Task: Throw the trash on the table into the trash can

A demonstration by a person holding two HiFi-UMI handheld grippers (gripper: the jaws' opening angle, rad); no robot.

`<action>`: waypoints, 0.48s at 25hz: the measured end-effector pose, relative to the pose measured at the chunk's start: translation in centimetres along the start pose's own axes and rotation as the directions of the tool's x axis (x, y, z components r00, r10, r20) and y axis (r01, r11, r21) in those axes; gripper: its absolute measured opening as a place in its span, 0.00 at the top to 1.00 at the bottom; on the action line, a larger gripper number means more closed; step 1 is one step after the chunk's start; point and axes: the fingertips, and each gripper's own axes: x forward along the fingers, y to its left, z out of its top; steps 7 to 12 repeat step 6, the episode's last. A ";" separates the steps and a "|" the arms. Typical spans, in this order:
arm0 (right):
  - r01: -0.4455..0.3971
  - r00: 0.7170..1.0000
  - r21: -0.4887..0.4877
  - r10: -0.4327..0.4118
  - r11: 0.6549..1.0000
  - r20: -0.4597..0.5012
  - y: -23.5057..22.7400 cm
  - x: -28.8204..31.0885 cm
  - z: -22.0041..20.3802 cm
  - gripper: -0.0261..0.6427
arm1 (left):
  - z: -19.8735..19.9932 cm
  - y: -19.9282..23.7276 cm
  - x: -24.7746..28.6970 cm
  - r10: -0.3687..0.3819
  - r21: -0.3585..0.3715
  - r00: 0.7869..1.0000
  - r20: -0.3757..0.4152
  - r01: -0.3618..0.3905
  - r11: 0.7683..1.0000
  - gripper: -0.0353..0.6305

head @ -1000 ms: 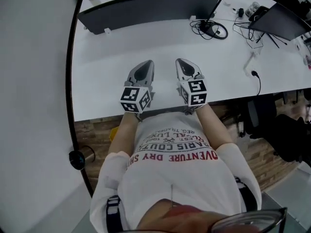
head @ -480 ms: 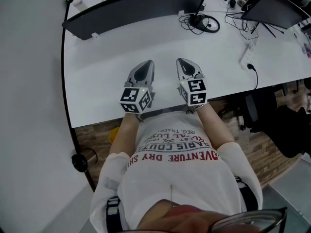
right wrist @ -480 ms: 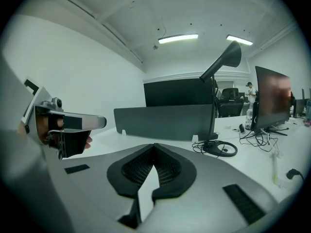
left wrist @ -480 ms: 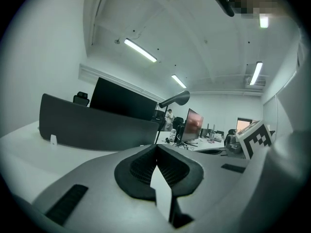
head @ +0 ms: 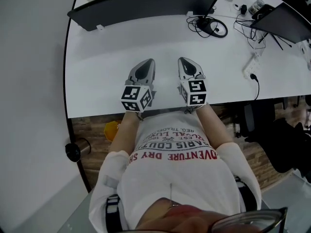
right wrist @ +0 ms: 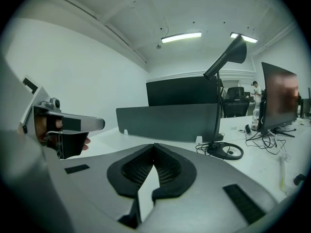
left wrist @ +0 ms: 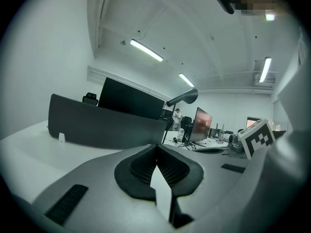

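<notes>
Both grippers hover side by side over the front edge of the white table (head: 107,57). My left gripper (head: 145,68) is shut, its dark pads meeting at the tip (left wrist: 156,148) with nothing between them. My right gripper (head: 188,66) is also shut and holds nothing (right wrist: 154,147). The right gripper's marker cube (left wrist: 257,137) shows in the left gripper view. In the right gripper view the left gripper (right wrist: 60,130) shows at the left edge. No loose trash shows on the part of the table in view, and no trash can is clearly in sight.
A long dark divider panel (head: 146,6) stands across the back of the table. A coiled cable (head: 214,28) lies by a lamp base, with a monitor (head: 286,21) and power strip (head: 252,64) at the right. On the wooden floor lie a yellow object (head: 112,128) and a black round thing (head: 74,152).
Only the head view has swung, left and then back right. Both grippers stay in the same place over the table edge, still shut.
</notes>
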 end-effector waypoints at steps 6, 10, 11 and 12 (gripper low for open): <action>-0.025 1.000 -0.008 0.025 1.000 0.007 -0.8 1.0 0.5 0.92 | 0.8 -0.3 0.7 0.005 0.011 1.000 0.023 -0.005 1.000 0.91; -0.025 1.000 -0.008 0.025 1.000 0.007 -0.8 1.0 0.5 0.92 | 0.8 -0.3 0.7 0.005 0.011 1.000 0.023 -0.005 1.000 0.91; -0.025 1.000 -0.008 0.025 1.000 0.007 -0.8 1.0 0.5 0.92 | 0.8 -0.3 0.7 0.005 0.011 1.000 0.023 -0.005 1.000 0.91; -0.025 1.000 -0.008 0.025 1.000 0.007 -0.8 1.0 0.5 0.92 | 0.8 -0.3 0.7 0.005 0.011 1.000 0.023 -0.005 1.000 0.91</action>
